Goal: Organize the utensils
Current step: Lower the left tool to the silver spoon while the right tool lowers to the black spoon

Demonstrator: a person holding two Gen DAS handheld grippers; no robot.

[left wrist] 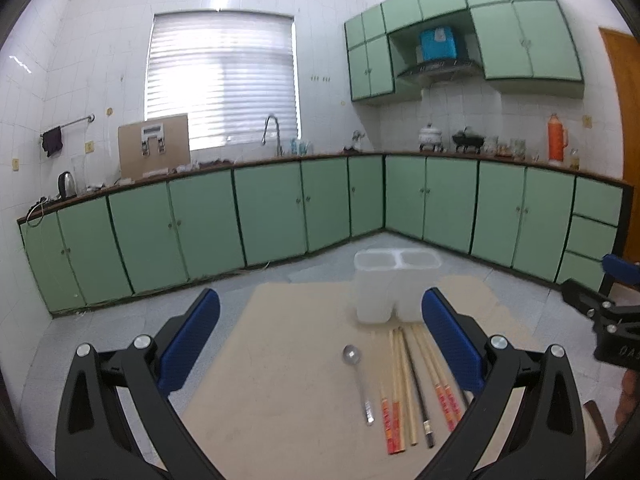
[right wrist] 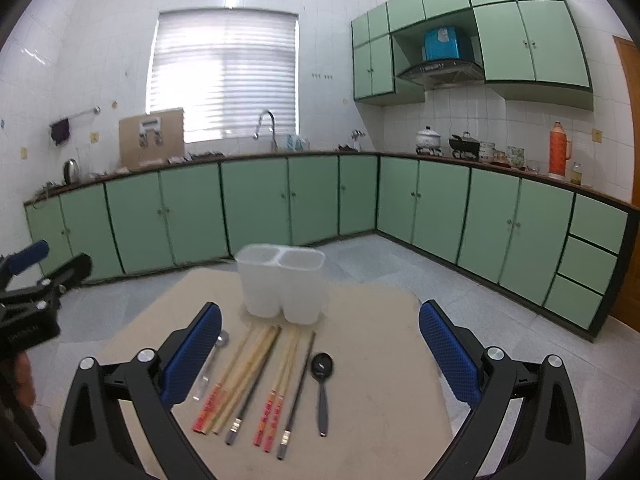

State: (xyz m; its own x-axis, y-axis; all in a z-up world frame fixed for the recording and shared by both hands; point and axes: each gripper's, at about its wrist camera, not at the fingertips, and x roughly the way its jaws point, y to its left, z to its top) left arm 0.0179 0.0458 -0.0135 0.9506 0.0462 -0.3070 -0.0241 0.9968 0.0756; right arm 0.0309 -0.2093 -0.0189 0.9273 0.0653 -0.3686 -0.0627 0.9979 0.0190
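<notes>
Between left fingers: nothing gripped; left gripper (left wrist: 320, 336) spread wide, blue pads far apart, hovering over the table (left wrist: 280, 380).
Between right fingers: nothing gripped either; right gripper (right wrist: 320, 340) wide open above the utensil row.
Left gripper seen from right wrist view: at the far left edge, off the table, jaws not readable from there.
Right gripper seen from left wrist view: at the far right edge, partly cut off.
Utensil row: lies flat on the beige table, in front of the holder, handles toward the cameras.
Metal spoon (right wrist: 212, 360): leftmost in the row, bowl near the holder, partly hidden by the right gripper's left pad (right wrist: 192, 356) in the right wrist view.
Bamboo chopsticks (right wrist: 240, 372): red-printed ends, just right of the metal spoon, lying close together.
Second bamboo pair (right wrist: 280, 384): further right, also red-printed ends.
Dark chopsticks (right wrist: 298, 392): two, with silver ends, one on each side of the second bamboo pair.
Black spoon (right wrist: 322, 384): rightmost, bowl toward the holder, apart from the chopsticks.
Holder (right wrist: 282, 280): white, two compartments, upright at the far side of the table, just beyond the utensil tips.
Background: green cabinets (right wrist: 256, 200), window with blinds (right wrist: 224, 76), orange thermos (right wrist: 558, 150) on the counter.
</notes>
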